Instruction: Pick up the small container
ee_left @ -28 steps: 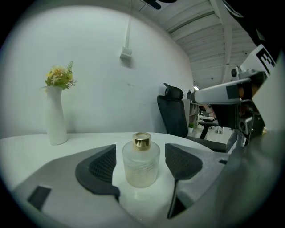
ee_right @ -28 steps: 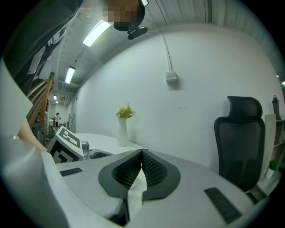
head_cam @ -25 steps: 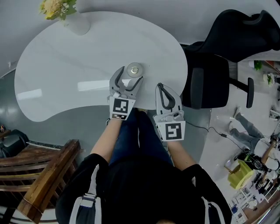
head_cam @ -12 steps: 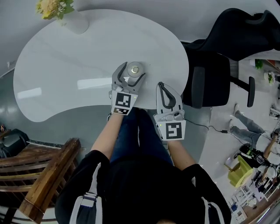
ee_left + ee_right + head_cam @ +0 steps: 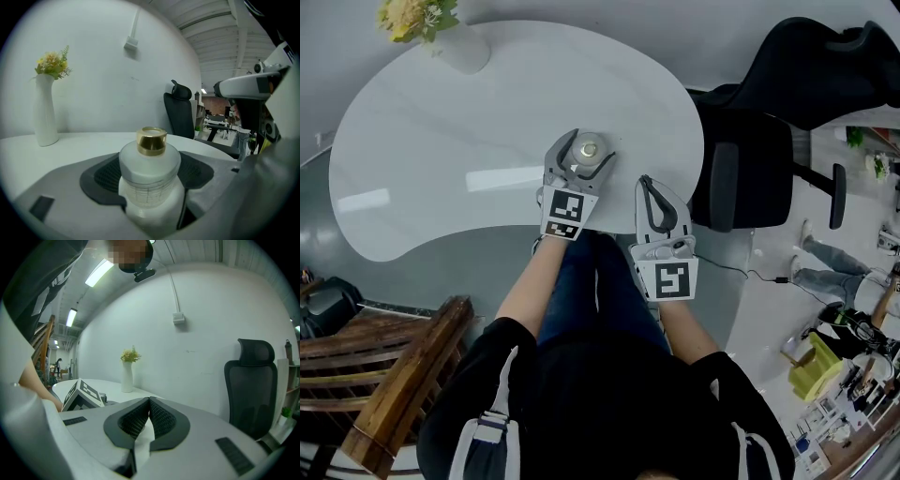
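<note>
1. At the far left, a wooden bench (image 5: 398,380) stands on the grey floor (image 5: 478,267), below the left lobe of the table and well apart from both grippers.
2. The white kidney-shaped table (image 5: 431,131) is glossy and reflects a ceiling light. A white vase of yellow flowers (image 5: 461,47) stands upright at its far-left rim, against the pale wall.
3. Open tabletop stretches left of and behind the small container (image 5: 589,148). This is a frosted white bottle with a gold cap, standing upright near the table's near edge, right of the middle.
4. The left gripper (image 5: 592,143) reaches forward over that near edge on an outstretched bare forearm, with its marker cube toward the person. Its jaws are spread and curve round the container, one dark pad on each side of the bottle's shoulders. The left gripper view shows the bottle deep between them; no squeeze on it shows.
5. The right gripper (image 5: 645,184) is held just right of the left one, at the table's near edge above the person's lap. Its jaws are pressed together at the tips with nothing between them.
6. A black office chair (image 5: 750,164) sits just beside the table's right edge, narrowing the room on that side. Beyond it lies pale floor with scattered workshop clutter.
</note>
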`<state>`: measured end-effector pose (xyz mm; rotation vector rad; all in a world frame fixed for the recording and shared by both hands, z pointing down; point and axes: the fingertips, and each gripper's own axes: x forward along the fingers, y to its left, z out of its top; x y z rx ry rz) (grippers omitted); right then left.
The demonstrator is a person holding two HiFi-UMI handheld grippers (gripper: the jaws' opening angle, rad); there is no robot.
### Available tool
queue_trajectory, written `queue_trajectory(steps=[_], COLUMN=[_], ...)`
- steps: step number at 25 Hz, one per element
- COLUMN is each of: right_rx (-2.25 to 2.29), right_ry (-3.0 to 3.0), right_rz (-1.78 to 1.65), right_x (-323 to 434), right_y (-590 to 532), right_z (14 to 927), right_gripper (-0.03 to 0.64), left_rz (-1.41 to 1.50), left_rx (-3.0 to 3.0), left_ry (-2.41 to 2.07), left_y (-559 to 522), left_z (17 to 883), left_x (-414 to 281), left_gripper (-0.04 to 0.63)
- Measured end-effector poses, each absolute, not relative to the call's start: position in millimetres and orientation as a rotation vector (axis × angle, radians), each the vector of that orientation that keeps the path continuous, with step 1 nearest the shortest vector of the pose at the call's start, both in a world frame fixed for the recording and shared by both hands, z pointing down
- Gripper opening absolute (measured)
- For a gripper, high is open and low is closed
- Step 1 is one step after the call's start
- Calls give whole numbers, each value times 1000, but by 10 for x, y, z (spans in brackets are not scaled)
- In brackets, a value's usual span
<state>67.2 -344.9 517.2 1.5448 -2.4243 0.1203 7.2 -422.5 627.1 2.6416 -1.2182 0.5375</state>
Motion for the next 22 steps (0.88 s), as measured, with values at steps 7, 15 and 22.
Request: queue_trajectory(steps=[7, 15, 22], right_rx=[1548, 1540, 1558], right_ry=[-2425, -2421, -2431], right_rz=[118, 122, 81], right_x=[680, 672, 701], right_y=[-3456, -3460, -3478], right_z=[5158, 5108, 4919], right_gripper=[21, 21, 21], left_rz=[537, 530, 461], left_rx=[2634, 2632, 2660], left_ry=[-1226, -1235, -1266], left_y=[-4245, -4216, -4204], left_z=[6289, 6230, 5760], left_x=[65, 77, 99], left_gripper=[342, 337, 337])
